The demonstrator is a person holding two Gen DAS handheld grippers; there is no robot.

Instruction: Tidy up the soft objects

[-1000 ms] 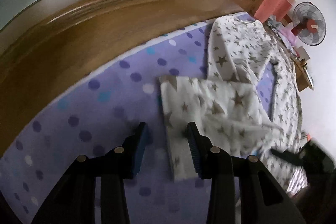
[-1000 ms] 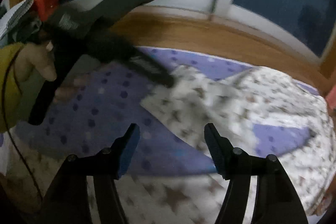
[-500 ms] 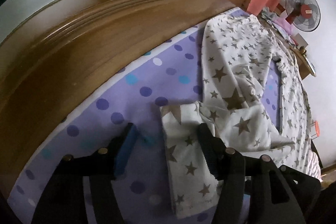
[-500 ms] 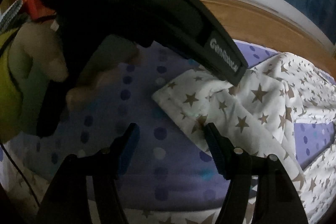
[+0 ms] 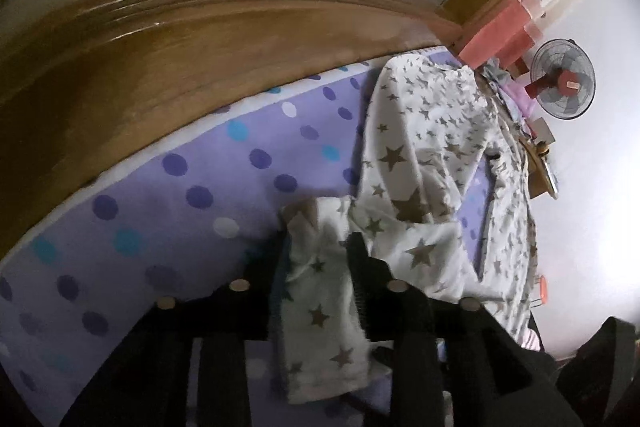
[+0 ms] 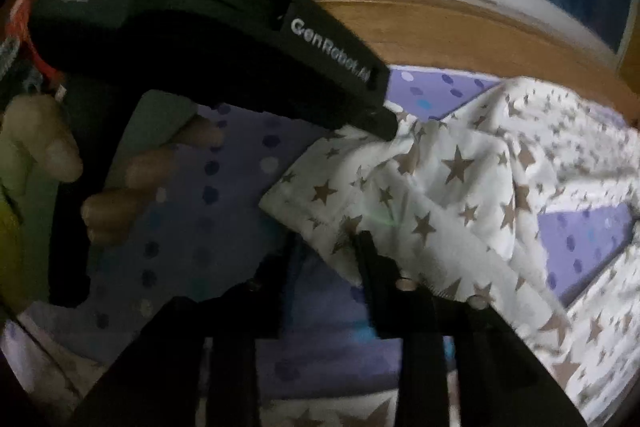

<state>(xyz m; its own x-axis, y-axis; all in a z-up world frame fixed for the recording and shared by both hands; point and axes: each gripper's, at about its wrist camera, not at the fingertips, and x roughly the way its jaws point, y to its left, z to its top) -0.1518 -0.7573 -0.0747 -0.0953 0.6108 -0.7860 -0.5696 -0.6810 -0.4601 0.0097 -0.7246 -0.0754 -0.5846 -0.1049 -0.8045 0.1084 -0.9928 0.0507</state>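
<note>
The left gripper (image 5: 316, 259) has its jaws closed on a folded corner of the star-print cloth (image 5: 424, 163), which hangs down between the two fingers. The rest of the cloth runs away along the far side of the bed, lying rumpled on the purple dotted sheet (image 5: 192, 195). Between the cloth and the wooden headboard (image 5: 168, 67) a broad band of sheet lies bare, reaching to the bed's edge.

The right gripper (image 6: 324, 251) sits at the cloth's near hem (image 6: 320, 227); its jaws stand fairly close together with the hem at their tips, but whether they pinch it cannot be told in the blur. That view shows the left gripper's black body (image 6: 224, 39) from the side, a hand (image 6: 56, 155) wrapped around its handle, with its tip on the cloth. Only the left view shows a fan (image 5: 562, 83) at the wall beyond the bed's far end.
</note>
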